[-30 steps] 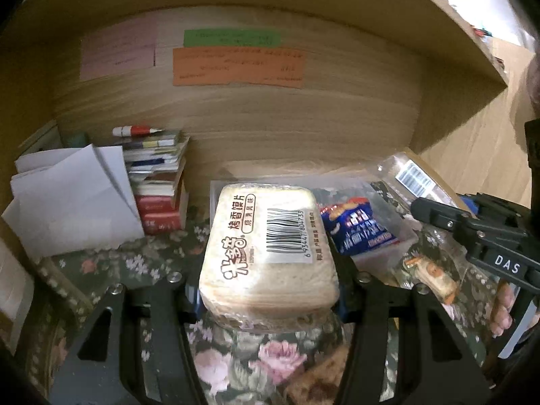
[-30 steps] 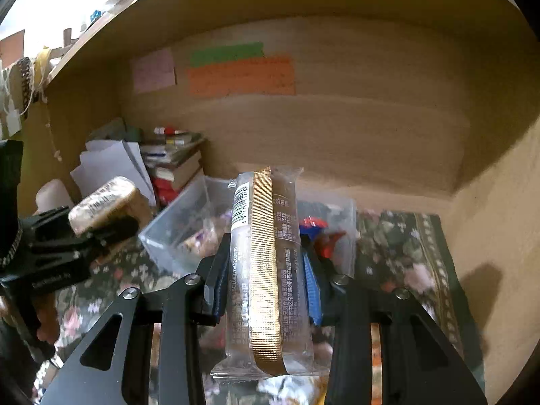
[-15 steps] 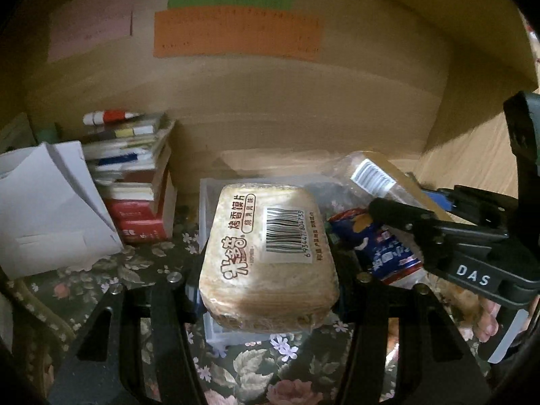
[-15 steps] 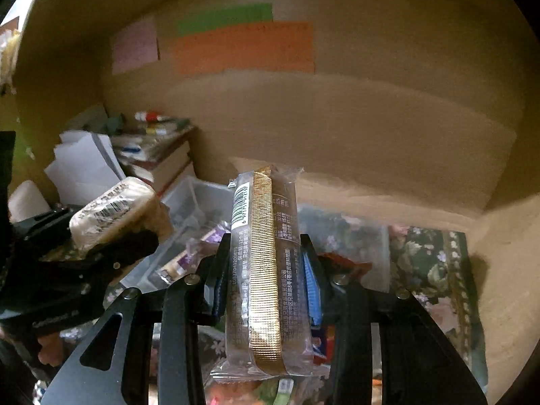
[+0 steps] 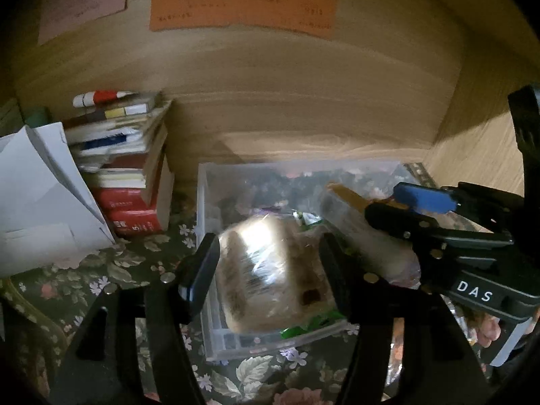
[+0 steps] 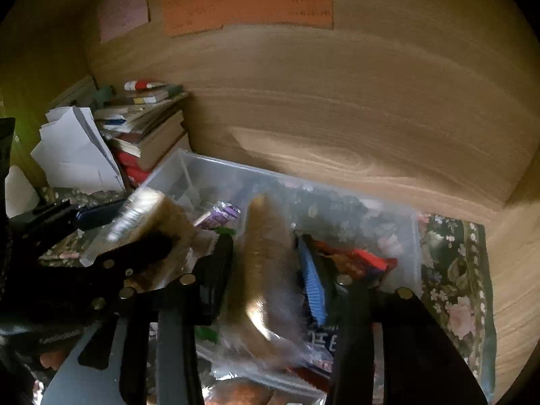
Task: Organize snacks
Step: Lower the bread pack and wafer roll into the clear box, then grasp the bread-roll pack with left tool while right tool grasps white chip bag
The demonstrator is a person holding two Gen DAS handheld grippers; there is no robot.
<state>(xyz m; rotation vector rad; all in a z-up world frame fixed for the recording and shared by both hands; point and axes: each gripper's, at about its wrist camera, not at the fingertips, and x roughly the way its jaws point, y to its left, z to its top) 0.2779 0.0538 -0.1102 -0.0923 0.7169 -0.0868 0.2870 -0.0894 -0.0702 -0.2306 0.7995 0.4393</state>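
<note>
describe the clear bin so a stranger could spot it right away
Find the wooden back wall with the orange note. Below it, on the floral cloth, right of the book stack, sits the clear plastic bin: the only see-through container, holding snack packets.

White capitals reading "DAS" stand on the black body of the right gripper (image 5: 428, 209), seen from the left wrist camera. The orange paper strip (image 5: 243, 6) stuck to the wooden back wall carries lines of handwriting, but these are too blurred to read. The barcode label on the wrapped bread pack (image 5: 270, 273) is smeared by motion and glare, so no digits can be made out.
</note>
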